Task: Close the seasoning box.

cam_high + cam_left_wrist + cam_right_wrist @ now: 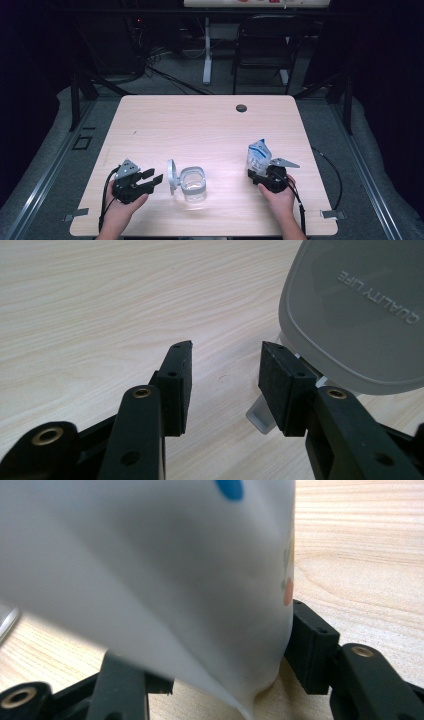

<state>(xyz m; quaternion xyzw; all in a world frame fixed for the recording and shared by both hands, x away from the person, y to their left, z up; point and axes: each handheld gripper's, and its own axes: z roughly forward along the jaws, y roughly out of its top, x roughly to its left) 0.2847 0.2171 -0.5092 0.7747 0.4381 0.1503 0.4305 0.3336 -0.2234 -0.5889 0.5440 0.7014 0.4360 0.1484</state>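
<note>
While the white and blue soft plastic pouch [259,155] stands near the right edge of the pale wooden tabletop [200,125], the right gripper [263,176] has its jaws pinching the pouch's lower part. The left gripper [152,180] rests with jaws spread and empty, just beside the clear square container [193,183] and its upright grey hinged lid [171,176].

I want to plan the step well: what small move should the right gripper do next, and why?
Probably finish closing on the pouch, then lift it toward the open container. The right gripper has the pouch between its jaws, the container's lid is flipped up, and the left gripper waits open beside it.
</note>
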